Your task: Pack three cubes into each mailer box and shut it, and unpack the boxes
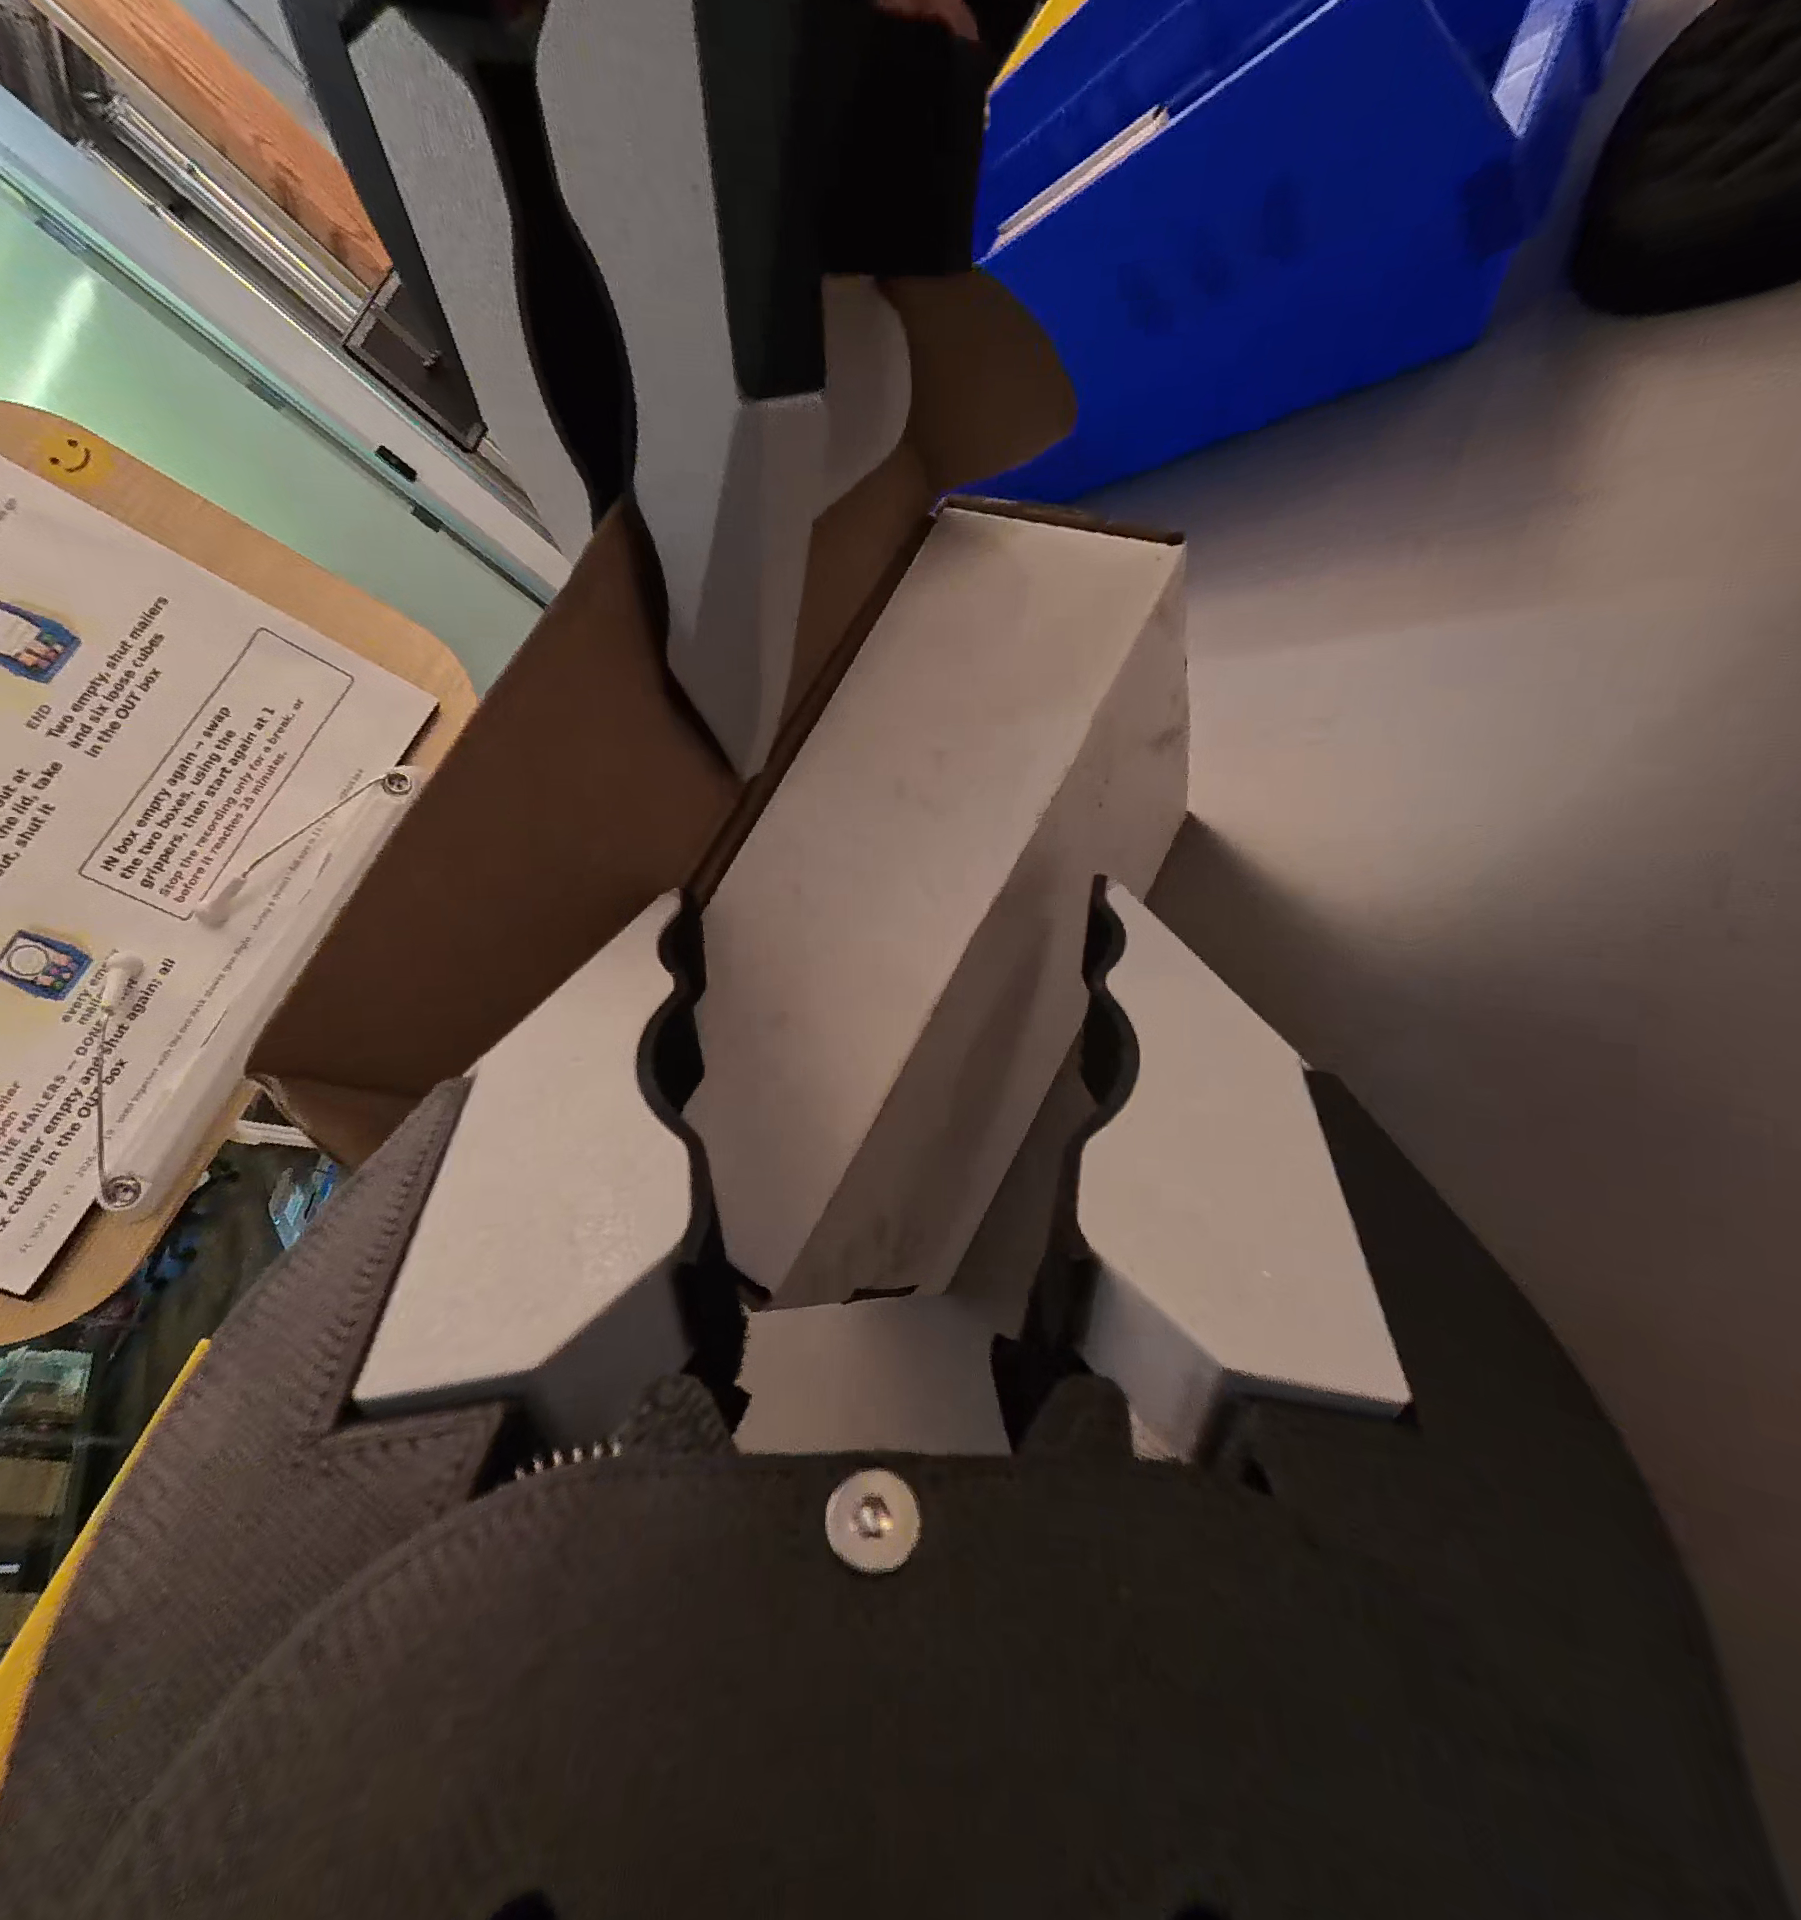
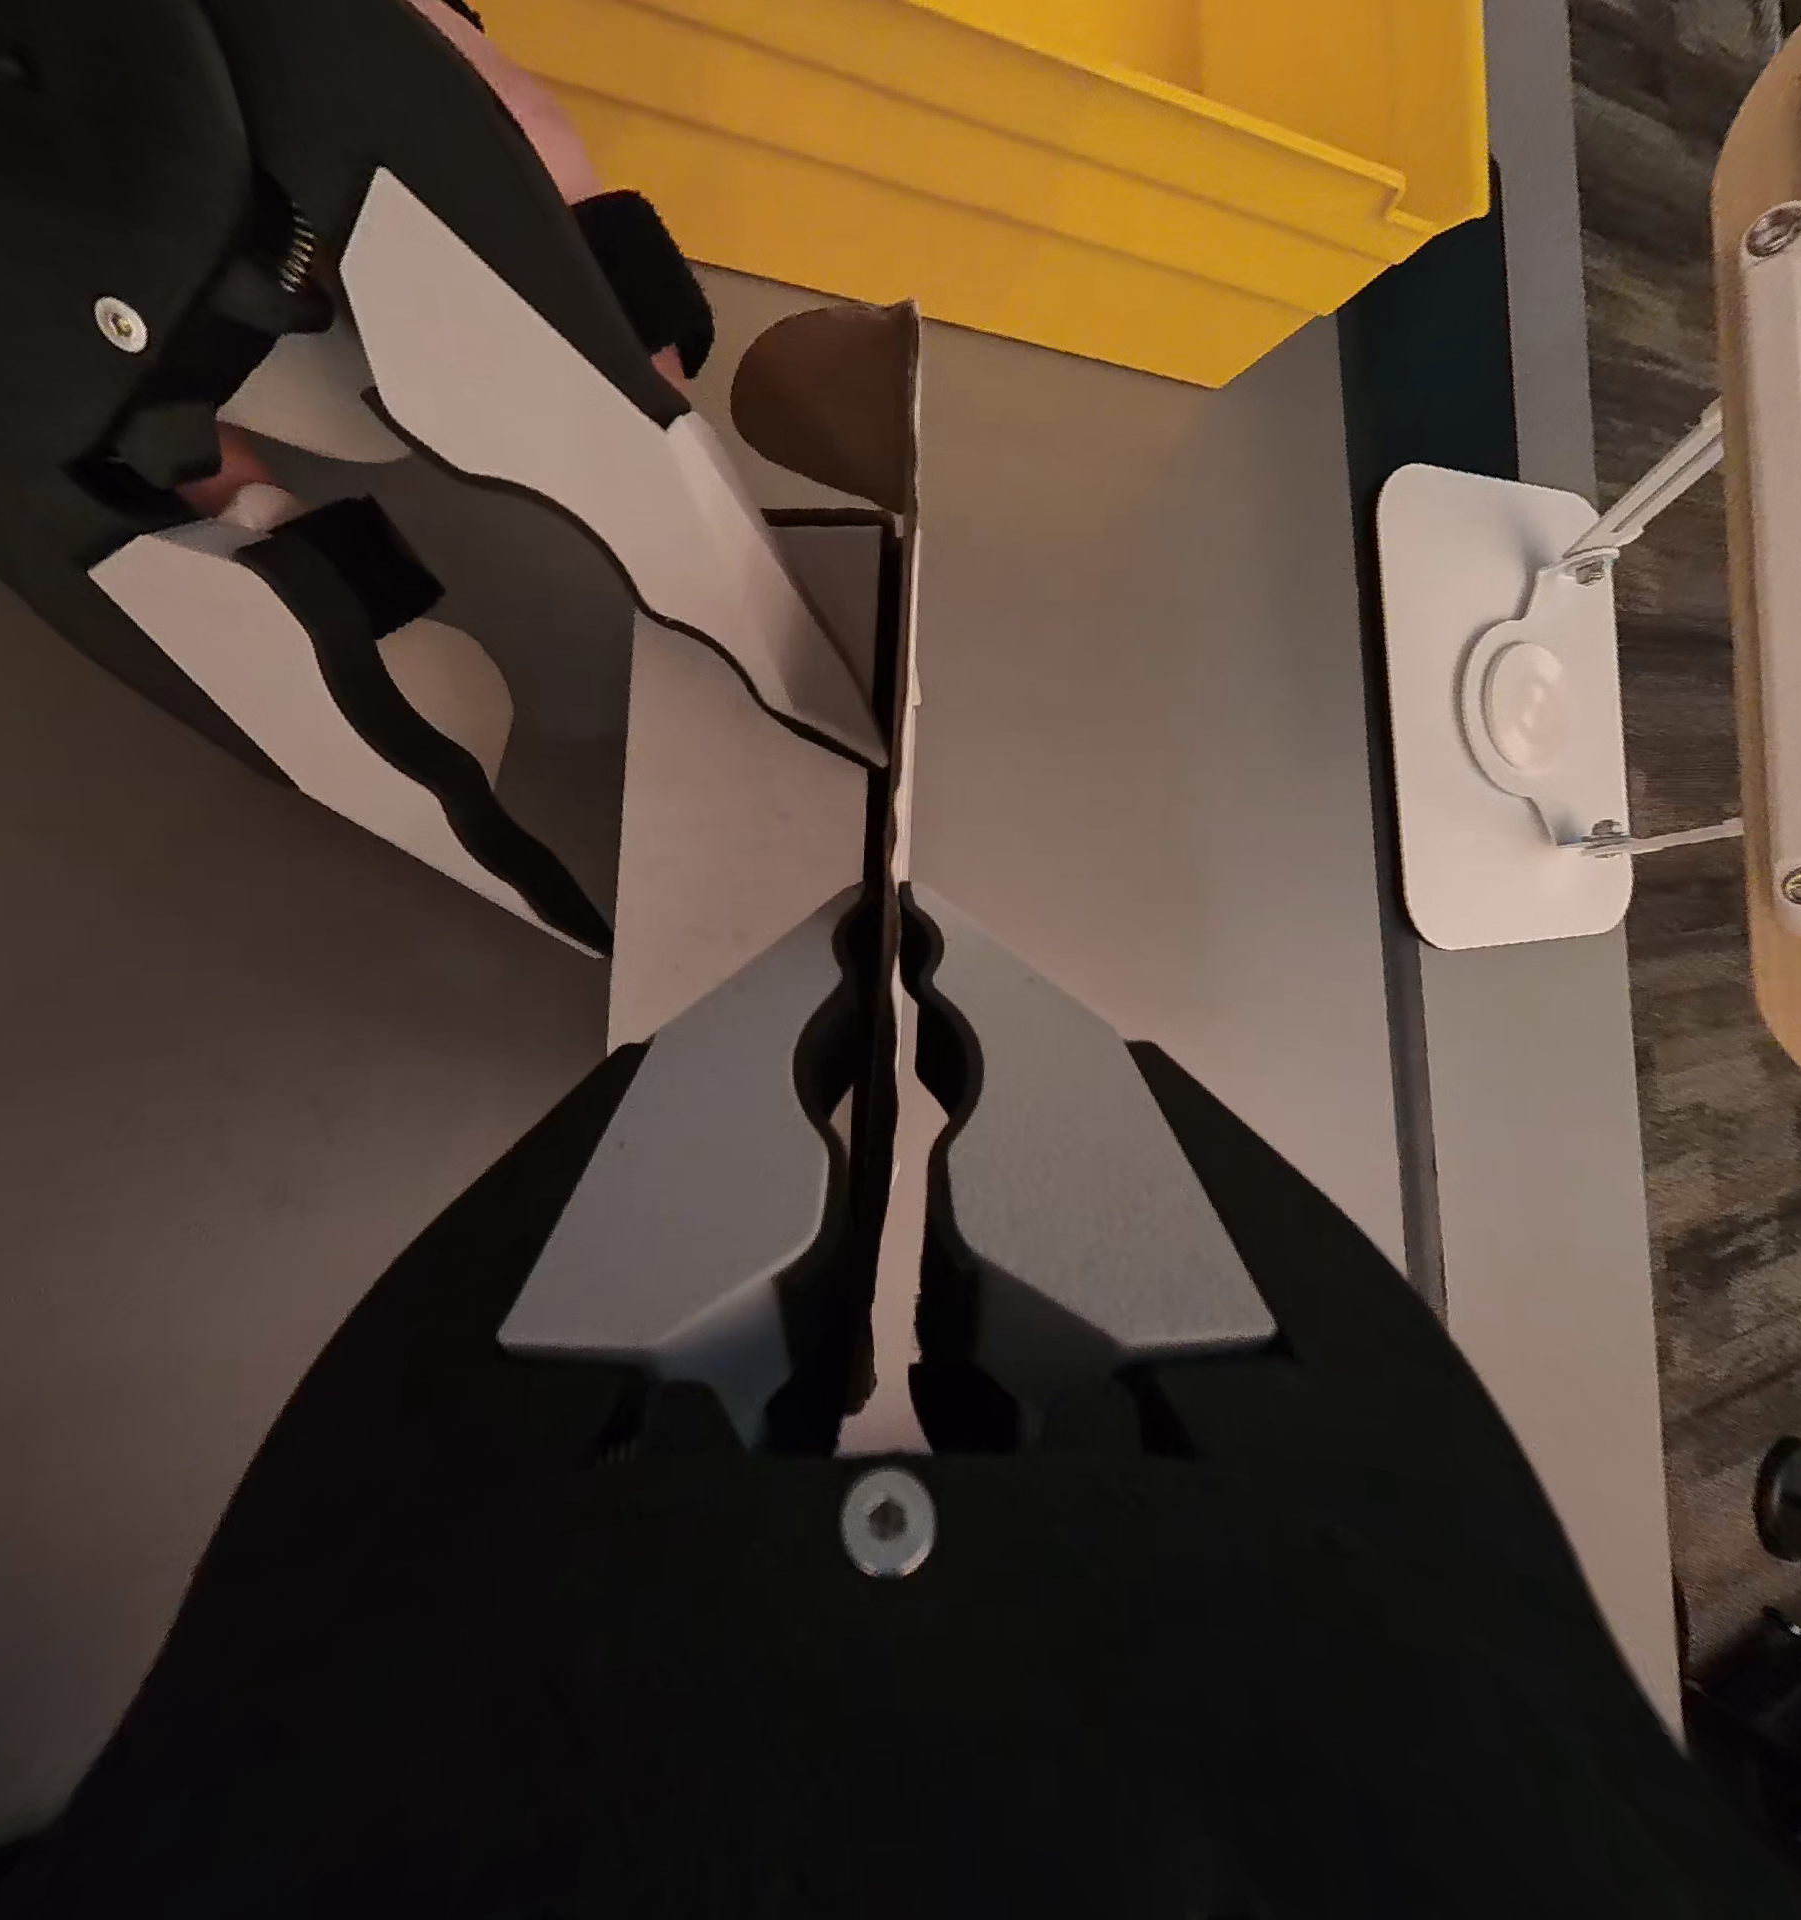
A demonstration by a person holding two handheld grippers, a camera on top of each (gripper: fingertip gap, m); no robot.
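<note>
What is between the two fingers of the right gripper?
In the right wrist view, the right gripper pinches the mailer box's raised lid, seen edge-on: brown on one face, white on the other.

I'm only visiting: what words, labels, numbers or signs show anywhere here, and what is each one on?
Instruction sheet, on the wooden board: printed black text with small coloured pictures; readable, but I don't repeat wording.
Round yellow sticker, on the same board: a drawn face, no words.
Mailer box, blue bin, yellow bin: no writing visible.
</note>
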